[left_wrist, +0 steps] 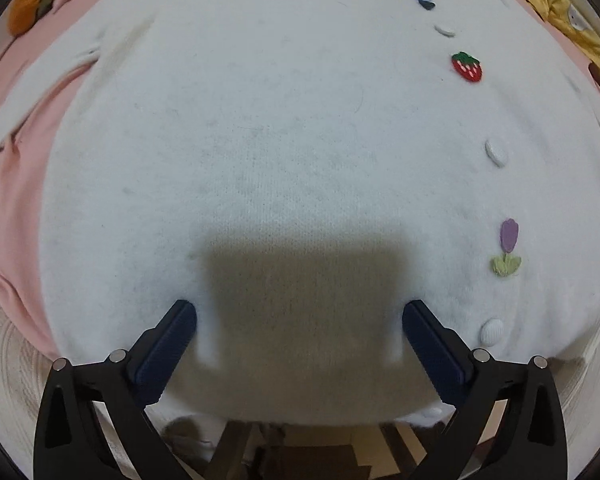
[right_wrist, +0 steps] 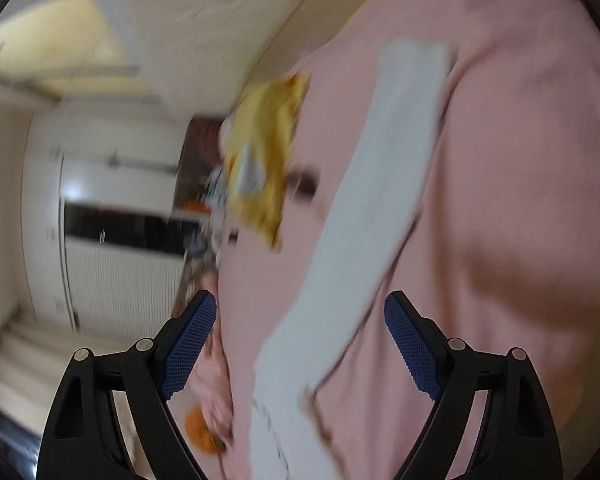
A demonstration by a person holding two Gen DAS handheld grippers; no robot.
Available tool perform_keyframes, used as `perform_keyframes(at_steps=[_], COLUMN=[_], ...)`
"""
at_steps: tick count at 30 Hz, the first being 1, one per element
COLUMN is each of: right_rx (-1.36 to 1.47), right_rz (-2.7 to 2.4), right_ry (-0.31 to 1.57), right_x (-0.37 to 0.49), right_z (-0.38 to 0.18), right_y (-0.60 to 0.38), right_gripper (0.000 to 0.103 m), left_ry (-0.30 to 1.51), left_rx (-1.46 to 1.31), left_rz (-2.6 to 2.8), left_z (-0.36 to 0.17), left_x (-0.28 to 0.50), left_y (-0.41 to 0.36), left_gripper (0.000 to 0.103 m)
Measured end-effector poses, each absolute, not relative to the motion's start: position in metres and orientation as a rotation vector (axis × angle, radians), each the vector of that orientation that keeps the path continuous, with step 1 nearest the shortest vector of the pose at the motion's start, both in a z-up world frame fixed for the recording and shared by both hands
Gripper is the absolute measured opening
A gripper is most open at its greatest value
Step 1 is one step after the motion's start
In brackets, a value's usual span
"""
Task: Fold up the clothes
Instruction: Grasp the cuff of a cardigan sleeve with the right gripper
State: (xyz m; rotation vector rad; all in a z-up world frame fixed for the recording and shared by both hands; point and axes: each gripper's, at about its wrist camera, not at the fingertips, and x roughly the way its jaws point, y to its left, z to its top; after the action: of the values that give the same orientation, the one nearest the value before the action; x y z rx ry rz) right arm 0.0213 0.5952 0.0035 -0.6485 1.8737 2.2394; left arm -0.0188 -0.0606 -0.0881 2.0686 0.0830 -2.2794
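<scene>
Inspecting garment: you have a white knit cardigan spread flat beneath the left gripper, filling most of the left wrist view
Location: cardigan lies on a pink cloth, its near hem hanging close to the table edge; one white sleeve stretches across the pink cloth in the right wrist view
Left gripper: left gripper points down at the cardigan near its hem, jaws spread wide, nothing between the pads, fingertips close to or just pressing the knit, which I cannot tell
Right gripper: right gripper is released, jaws apart and empty, with the sleeve in front of them; the view is smeared, so contact cannot be judged
Handling: judged soft, light and limp; fuzzy knit should grip well on the ribbed pads but will stretch and sag if lifted by one point
Hard parts: button row and sewn patches, a strawberry patch and a tulip patch, run down the right side; keep your pads off them
Hold points: take the hem corner with the left, the sleeve cuff or shoulder seam with the right
Bystanders: yellow garment lies near the sleeve; avoid snagging it
</scene>
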Motion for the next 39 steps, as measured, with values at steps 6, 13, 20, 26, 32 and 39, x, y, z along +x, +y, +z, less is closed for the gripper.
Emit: perform_keyframes(at_steps=[6,13,20,26,32,39], right_rx=[-0.603,-0.749,-0.792,-0.723,-0.786,-0.933], right_rz=[2.16,2.158,2.127,2.128,2.348,2.573], right_ry=[1.868,1.735,1.618,1.676,1.449,1.275], right_x=[-0.004,-0.051,-0.069,-0.048,-0.078,-0.127], right_z=[-0.025,-0.035,-0.035,-0.051,0.03,0.091], right_y=[0.658,0.681,0.682,0.687,0.651,0.557], right_gripper=[0.086,0.086,0.054,0.014,0.015,0.015], left_ry=[0.087,0.081,0.087,0.095,0.103,0.215], left_rx=[2.068,2.084,2.098,2.085,2.079,2.052], left_rz=[-2.263,-2.216,-2.203,-2.228,-2.248,-2.333], left_z=[-0.089,-0.092,-0.095,-0.096,-0.098,-0.084], left_x=[-0.018,-0.021,-0.02,-0.016,-0.011,-0.002], left_y=[-0.059,-0.055,-0.052,-0.051,-0.049,-0.052], left_gripper=[0.103,0.103,0.103,0.103,0.103,0.103])
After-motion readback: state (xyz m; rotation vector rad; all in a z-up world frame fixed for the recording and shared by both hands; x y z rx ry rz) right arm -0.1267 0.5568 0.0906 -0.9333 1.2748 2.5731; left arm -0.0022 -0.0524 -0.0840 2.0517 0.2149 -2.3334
